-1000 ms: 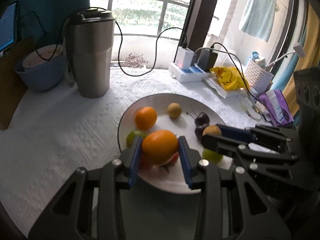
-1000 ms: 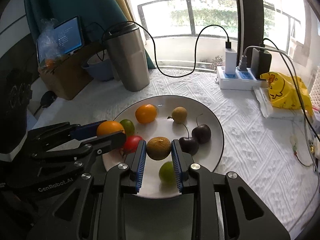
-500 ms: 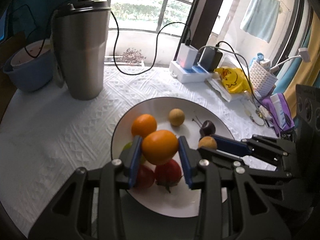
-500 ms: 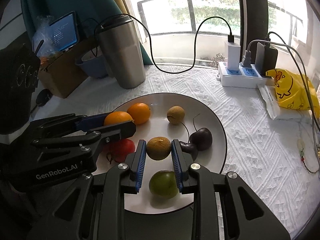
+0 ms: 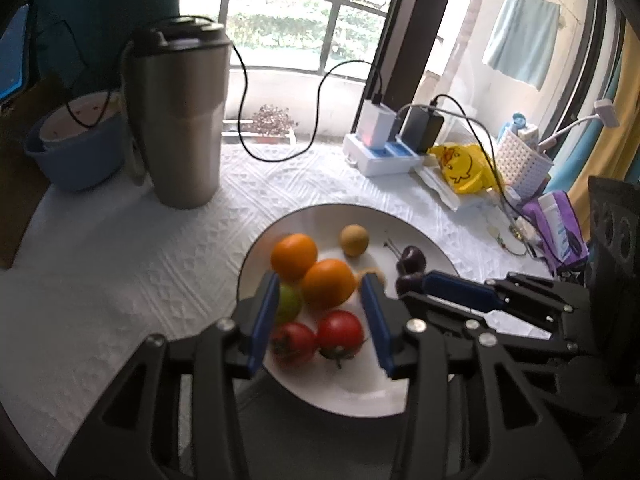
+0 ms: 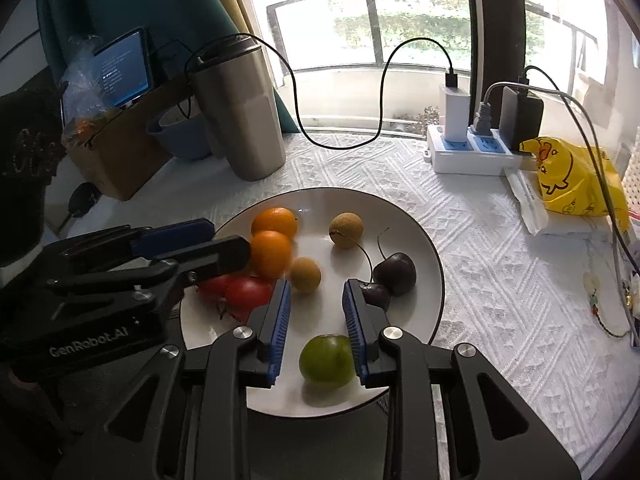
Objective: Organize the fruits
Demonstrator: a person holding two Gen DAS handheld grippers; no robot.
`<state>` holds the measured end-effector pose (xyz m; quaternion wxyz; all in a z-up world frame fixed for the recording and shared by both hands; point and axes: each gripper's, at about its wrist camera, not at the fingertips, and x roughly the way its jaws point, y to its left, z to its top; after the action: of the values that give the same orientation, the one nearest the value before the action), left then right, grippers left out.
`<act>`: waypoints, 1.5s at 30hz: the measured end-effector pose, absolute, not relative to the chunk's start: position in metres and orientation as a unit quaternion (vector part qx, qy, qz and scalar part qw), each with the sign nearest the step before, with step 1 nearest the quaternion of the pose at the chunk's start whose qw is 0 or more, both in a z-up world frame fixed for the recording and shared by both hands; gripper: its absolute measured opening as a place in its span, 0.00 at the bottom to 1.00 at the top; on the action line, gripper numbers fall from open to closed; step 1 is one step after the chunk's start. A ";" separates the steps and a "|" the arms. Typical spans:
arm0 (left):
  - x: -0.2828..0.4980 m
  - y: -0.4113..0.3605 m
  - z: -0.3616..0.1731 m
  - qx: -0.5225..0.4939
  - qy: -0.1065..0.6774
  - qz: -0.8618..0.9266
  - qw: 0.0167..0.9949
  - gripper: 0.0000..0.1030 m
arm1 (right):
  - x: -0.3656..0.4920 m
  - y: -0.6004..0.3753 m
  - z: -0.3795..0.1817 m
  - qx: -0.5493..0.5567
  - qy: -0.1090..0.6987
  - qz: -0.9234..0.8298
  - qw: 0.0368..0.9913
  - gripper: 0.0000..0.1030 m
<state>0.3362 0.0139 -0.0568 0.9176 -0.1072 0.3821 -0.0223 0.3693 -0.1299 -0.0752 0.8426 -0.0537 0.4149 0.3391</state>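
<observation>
Over the plate (image 6: 432,280), left gripper (image 5: 320,292) and right gripper (image 6: 316,300) both spread, holding nothing; fruits grouped, next pick likely the lime (image 6: 326,360).

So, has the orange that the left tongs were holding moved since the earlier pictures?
Yes. The orange has left the left tongs, which are now open, and lies on the plate touching the other orange.
</observation>
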 end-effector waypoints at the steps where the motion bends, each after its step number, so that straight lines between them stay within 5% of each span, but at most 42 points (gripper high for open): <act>1: 0.334 0.014 -0.055 -0.107 0.381 -0.022 0.918 0.43 | 0.367 -0.130 -0.073 -0.054 0.414 0.338 0.844 0.31; 33: 0.198 0.016 0.006 -0.097 0.300 0.020 0.949 0.44 | 0.251 -0.149 0.003 -0.063 0.349 0.318 0.879 0.34; 43: 0.154 0.011 0.023 -0.090 0.275 0.022 0.957 0.45 | 0.208 -0.168 0.039 -0.043 0.314 0.293 0.902 0.65; 45: 0.145 0.011 0.028 -0.084 0.264 0.029 0.960 0.53 | 0.198 -0.172 0.045 -0.043 0.308 0.283 0.907 0.67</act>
<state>0.1452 0.0106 0.0277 0.9604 -0.0844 0.2640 0.0287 0.1983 -0.1720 0.0451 0.9072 -0.0434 0.3082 0.2829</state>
